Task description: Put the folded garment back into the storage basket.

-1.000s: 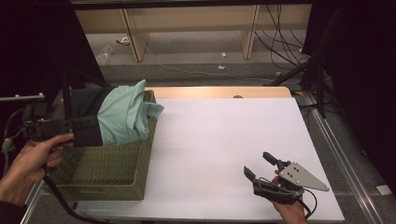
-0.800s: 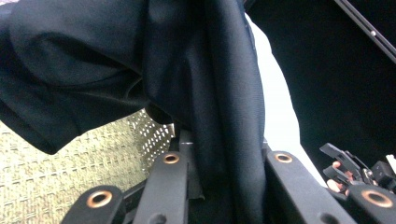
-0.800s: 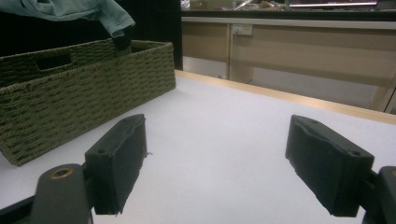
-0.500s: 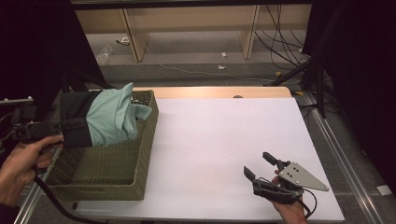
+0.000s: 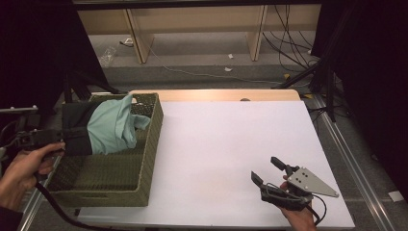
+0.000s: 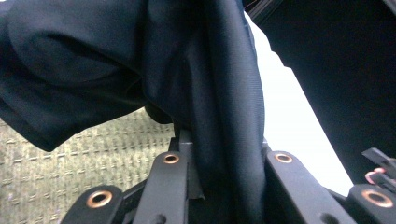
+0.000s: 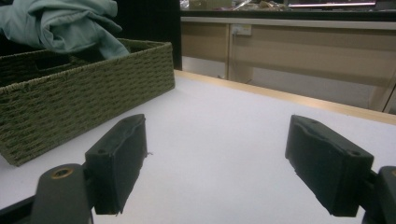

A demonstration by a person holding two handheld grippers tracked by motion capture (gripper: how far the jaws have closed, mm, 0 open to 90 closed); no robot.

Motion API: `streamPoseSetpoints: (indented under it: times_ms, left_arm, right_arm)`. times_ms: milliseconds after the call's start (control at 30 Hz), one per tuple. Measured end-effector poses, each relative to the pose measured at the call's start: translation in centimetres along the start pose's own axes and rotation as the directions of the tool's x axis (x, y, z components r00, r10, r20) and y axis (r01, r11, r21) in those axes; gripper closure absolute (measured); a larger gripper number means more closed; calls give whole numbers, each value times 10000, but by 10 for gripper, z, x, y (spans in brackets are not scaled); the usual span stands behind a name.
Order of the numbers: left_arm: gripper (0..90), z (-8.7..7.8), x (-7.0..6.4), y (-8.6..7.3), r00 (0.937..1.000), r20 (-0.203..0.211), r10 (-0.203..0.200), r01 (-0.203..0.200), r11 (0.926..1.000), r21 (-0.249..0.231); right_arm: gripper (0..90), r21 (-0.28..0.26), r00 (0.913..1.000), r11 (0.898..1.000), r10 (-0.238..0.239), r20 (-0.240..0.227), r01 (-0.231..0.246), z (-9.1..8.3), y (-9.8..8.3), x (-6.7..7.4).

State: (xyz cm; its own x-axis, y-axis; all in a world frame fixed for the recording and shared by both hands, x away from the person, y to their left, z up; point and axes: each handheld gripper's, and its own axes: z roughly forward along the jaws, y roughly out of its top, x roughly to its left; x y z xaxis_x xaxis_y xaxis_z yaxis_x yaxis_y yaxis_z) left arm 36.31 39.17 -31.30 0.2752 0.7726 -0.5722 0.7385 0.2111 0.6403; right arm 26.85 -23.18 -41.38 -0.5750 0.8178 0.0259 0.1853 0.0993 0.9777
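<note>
A lab: loose floor cables (tripod legs too).

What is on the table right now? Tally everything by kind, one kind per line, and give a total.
Woven baskets: 1, the olive basket at the table's left.
Garments: 2, a dark garment clamped in the left hand-held gripper, and a mint-green garment bunched with it over the basket.
Hand-held grippers: 2, counting the right hand-held gripper, jaws apart over the white tabletop.
Total: 5
</note>
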Motion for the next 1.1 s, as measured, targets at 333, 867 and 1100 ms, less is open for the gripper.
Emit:
streamPoseSetpoints:
  times_ms: [333,867,1100]
  left_arm:
    - [762,14,14,-6,9992,-325,-213,223,9993,301]
    - [761,45,28,-14,9981,-614,-5,71,9941,1084]
    - [761,58,33,-20,9980,-626,-4,93,9897,1425]
  right_arm:
    - [217,-9,10000,10000,-17,2,17,0,0,0]
    - [217,-38,10000,10000,20,-15,-20,1,0,0]
    - [217,18,10000,10000,29,-19,-29,1,0,0]
